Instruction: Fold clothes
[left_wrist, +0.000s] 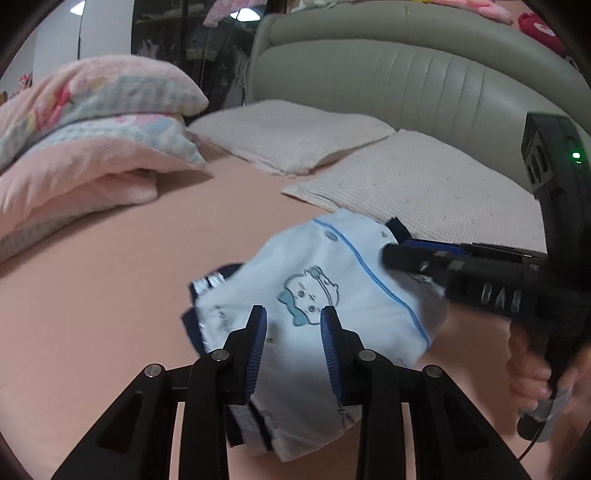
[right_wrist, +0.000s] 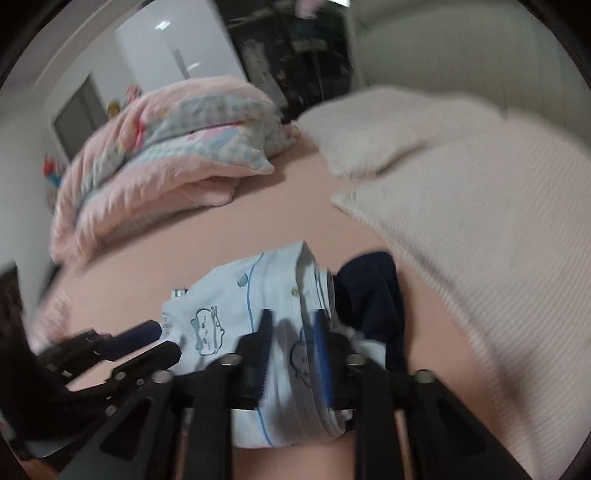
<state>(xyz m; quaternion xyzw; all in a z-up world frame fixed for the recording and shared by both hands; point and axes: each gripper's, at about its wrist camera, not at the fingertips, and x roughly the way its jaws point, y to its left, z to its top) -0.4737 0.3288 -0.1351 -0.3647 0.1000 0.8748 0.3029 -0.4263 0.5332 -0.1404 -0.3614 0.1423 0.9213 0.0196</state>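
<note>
A light blue garment with cartoon prints, blue piping and buttons lies folded into a thick bundle on the pink bed sheet. Dark navy cloth shows at its edges. My left gripper is shut on the bundle's near end, with cloth filling the gap between its blue pads. My right gripper clamps the other end of the garment. In the left wrist view the right gripper reaches in from the right. In the right wrist view the left gripper comes in from the left.
Two white pillows lie against the grey padded headboard behind the garment. A folded pink blanket stack sits at the left. A hand holds the right gripper's handle.
</note>
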